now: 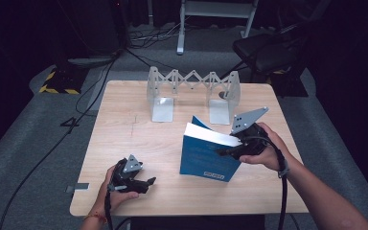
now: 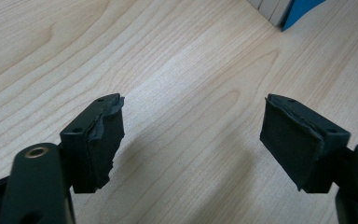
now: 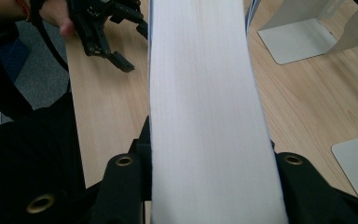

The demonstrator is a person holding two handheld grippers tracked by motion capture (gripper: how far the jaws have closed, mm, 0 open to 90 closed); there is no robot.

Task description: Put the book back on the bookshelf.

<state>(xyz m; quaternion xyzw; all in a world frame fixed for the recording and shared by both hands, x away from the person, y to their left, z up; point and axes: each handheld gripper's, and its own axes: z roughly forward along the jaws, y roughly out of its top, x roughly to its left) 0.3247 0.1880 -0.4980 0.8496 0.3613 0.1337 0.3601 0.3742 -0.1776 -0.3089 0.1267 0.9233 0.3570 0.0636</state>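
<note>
My right tool (image 1: 226, 152): clamped on the blue book (image 1: 206, 155), its jaws on either side of the white page block (image 3: 205, 116), which runs up between them in the right gripper view.
Blue book: stands upright on its lower edge on the tabletop (image 1: 134, 129), right of centre, cover toward me, top tilted slightly, held near its upper right corner.
My left tool (image 1: 146, 182): jaws spread wide with nothing between them; bare wood (image 2: 191, 121) shows in the gap.
Left tool's place: low over the near left part of the tabletop, well apart from the book.
Metal book rack (image 1: 191, 93): expanding, with two upright end plates, stands at the far side, just behind the book.
</note>
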